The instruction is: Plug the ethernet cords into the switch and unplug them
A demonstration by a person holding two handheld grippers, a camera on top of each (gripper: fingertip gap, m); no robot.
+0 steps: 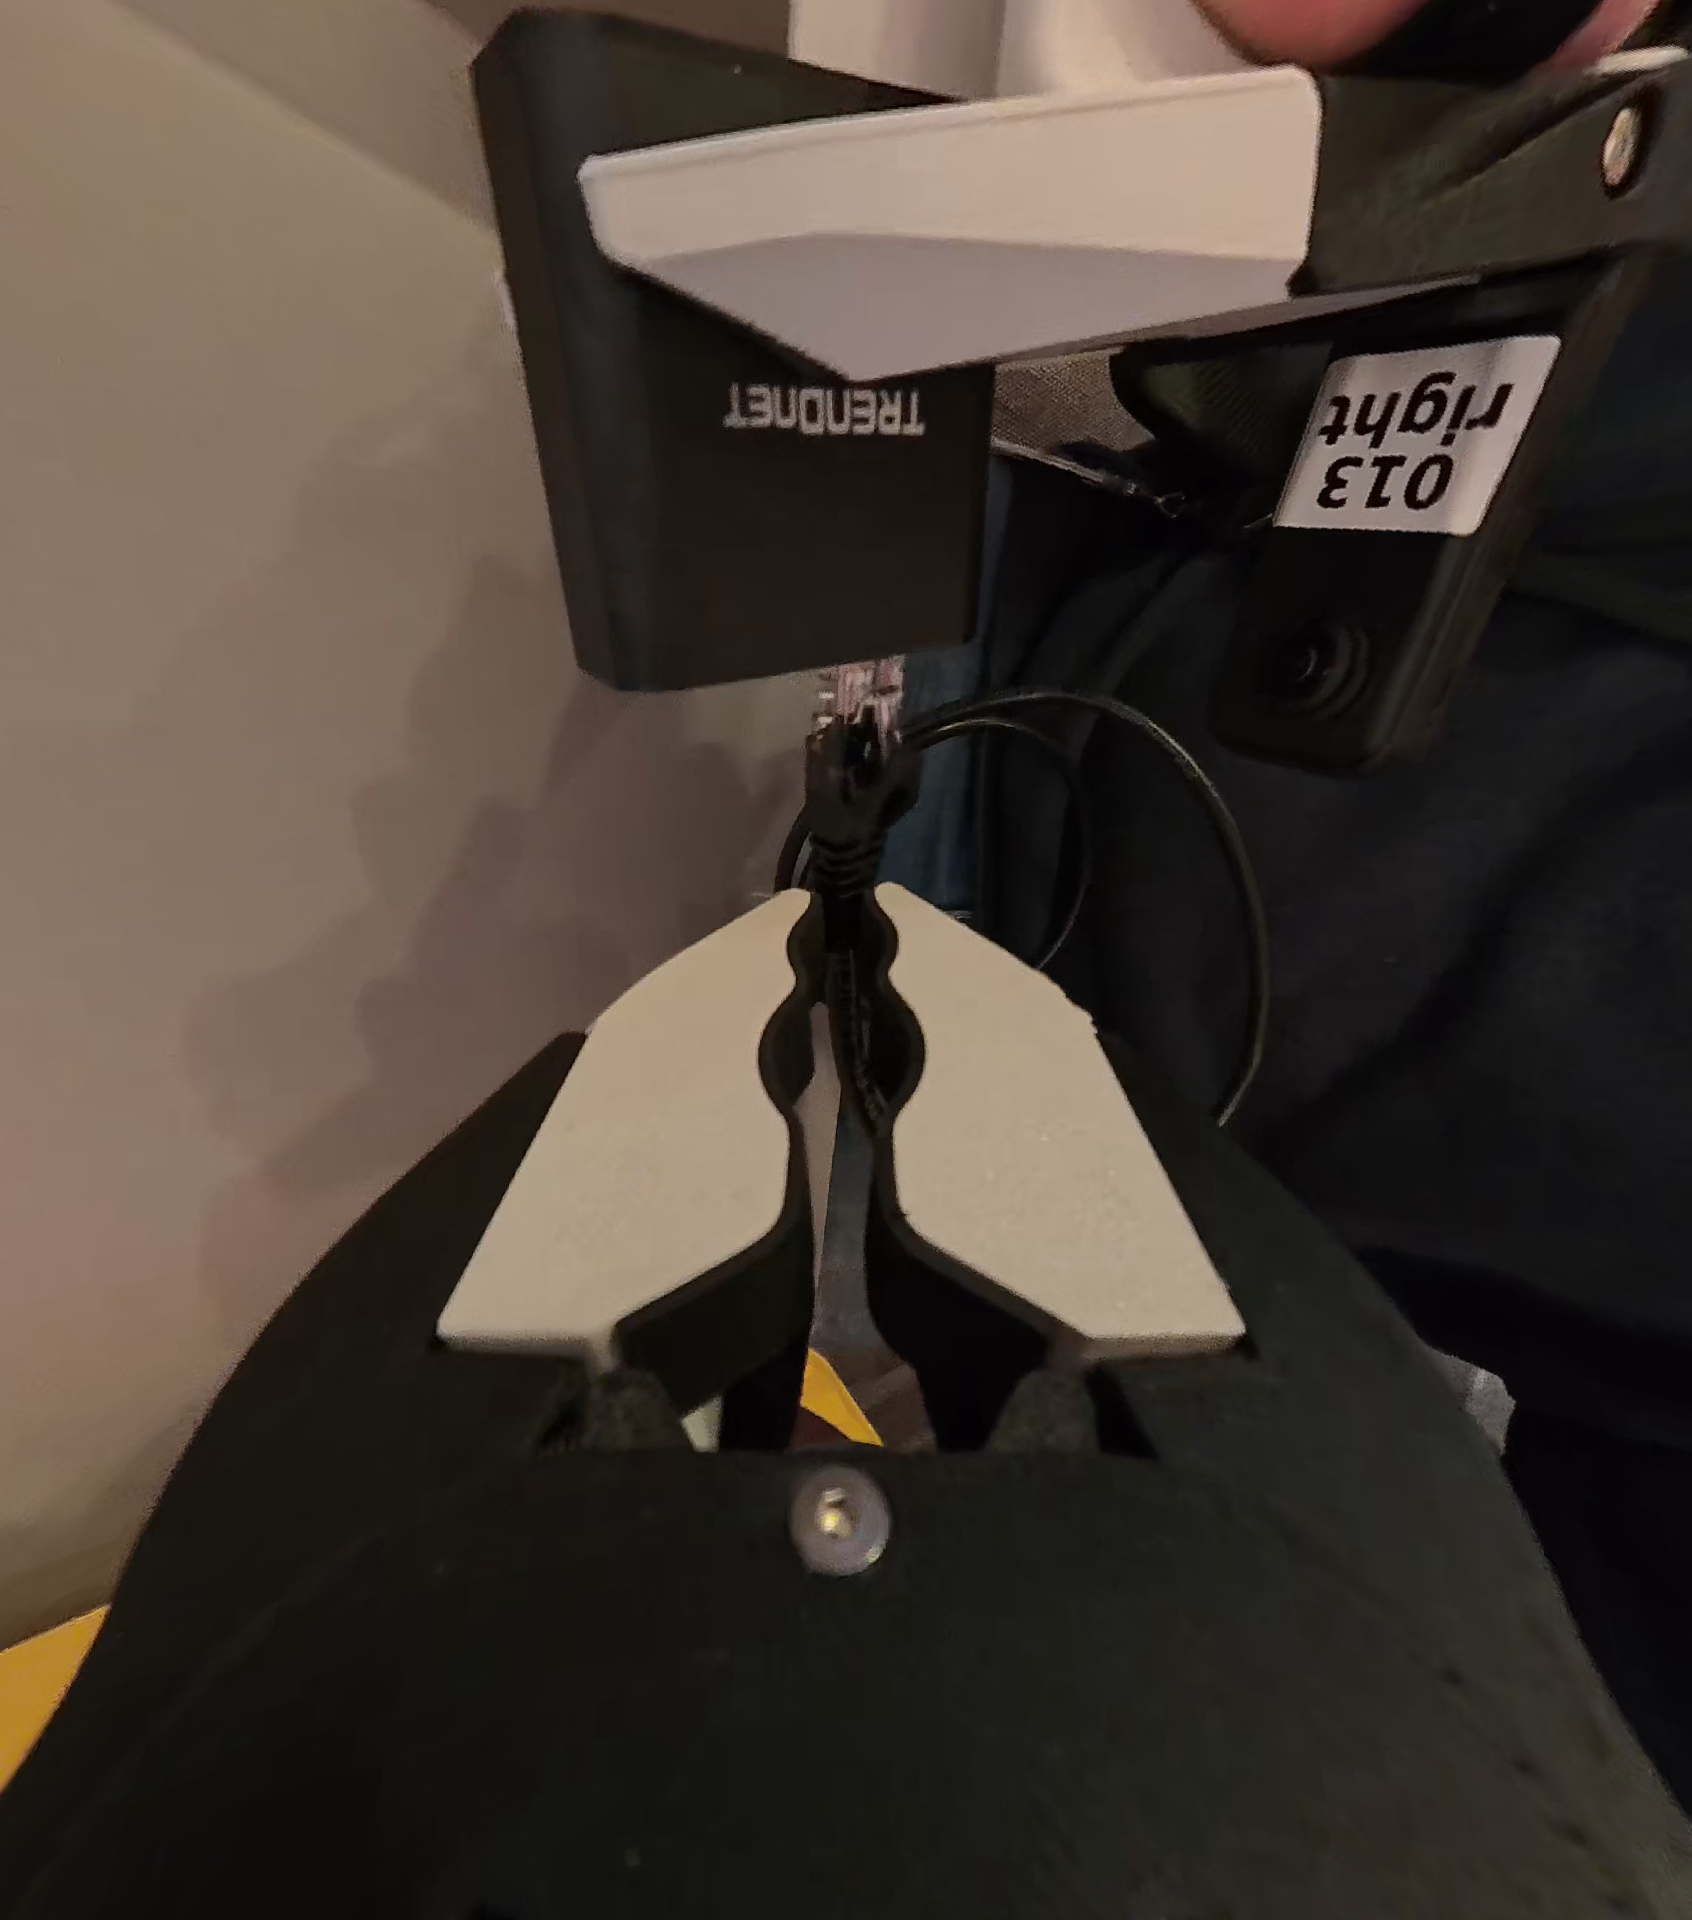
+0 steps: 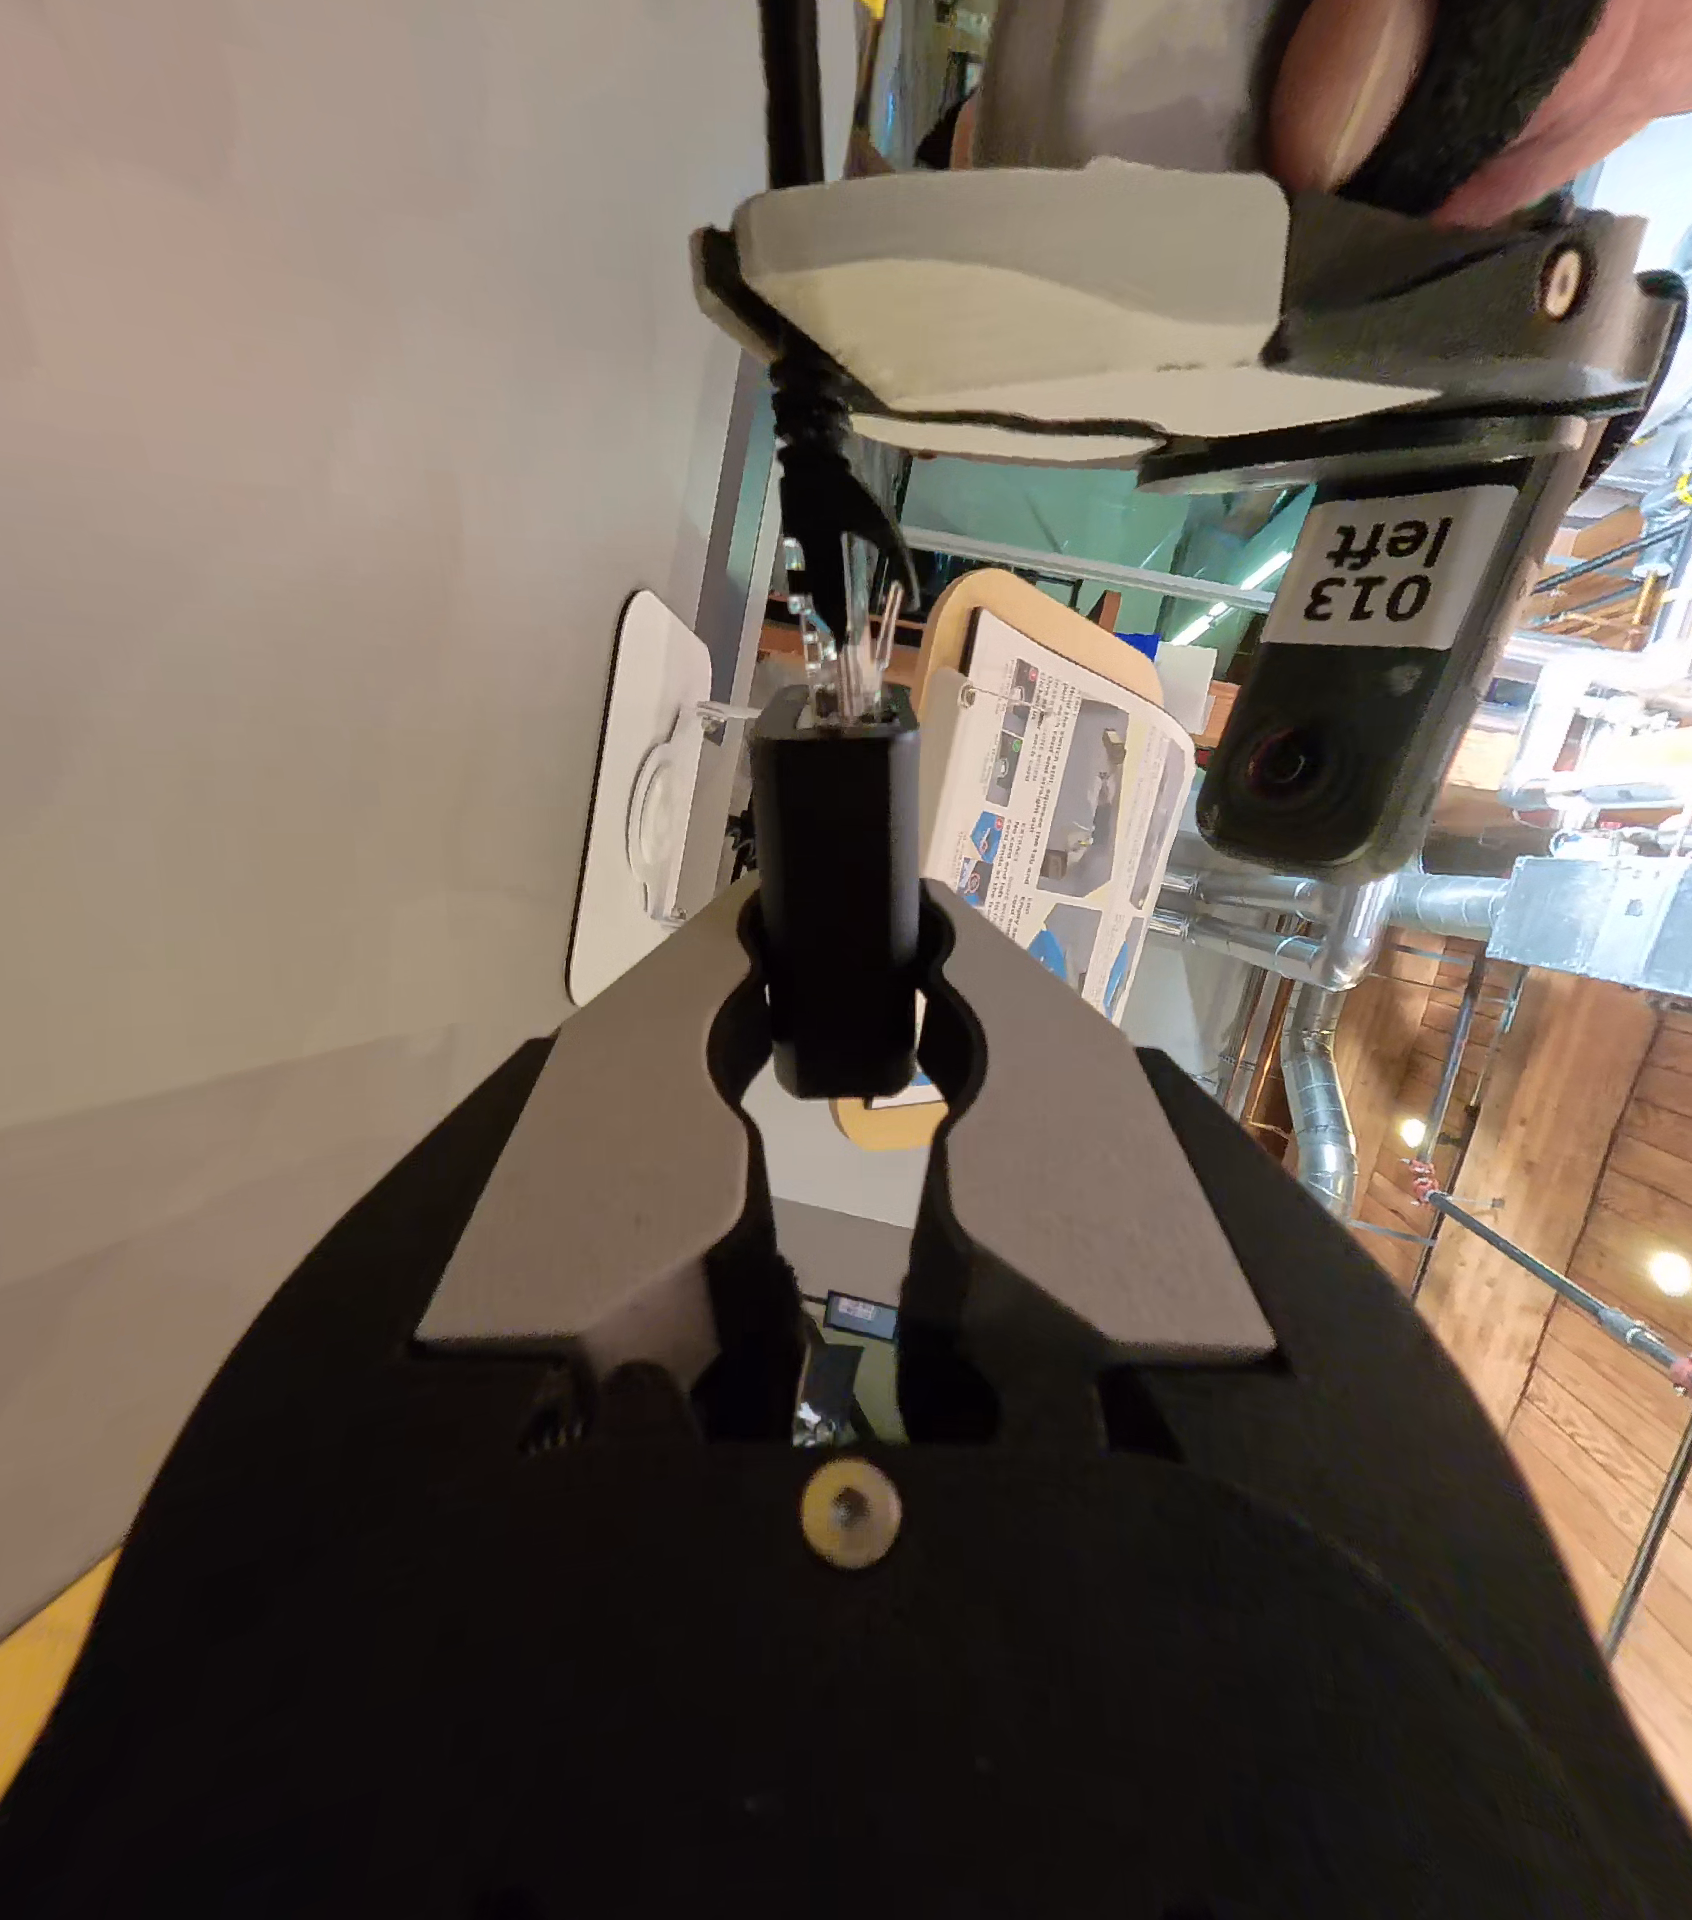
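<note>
In the left wrist view my left gripper (image 1: 842, 902) is shut on a black ethernet cord (image 1: 847, 831) just behind its clear plug (image 1: 861, 698). The plug meets the port edge of the black switch (image 1: 748, 488). The right gripper's white fingers (image 1: 925, 239) clamp the switch from the far side. In the right wrist view my right gripper (image 2: 837, 904) is shut on the switch (image 2: 837, 831), seen end-on. The clear plug (image 2: 852, 665) sits at its port, and how deep it goes I cannot tell. The left gripper (image 2: 925, 312) holds the cord (image 2: 816, 457) above it.
A thin black cord loop (image 1: 1247, 883) hangs to the right of the plug. A person's dark clothing (image 1: 1548, 1039) fills the right side. A white pad with a clear hook (image 2: 639, 790) and a printed sheet on a wooden board (image 2: 1050, 790) lie behind the switch. About 9 cm separates my left fingertips from my right.
</note>
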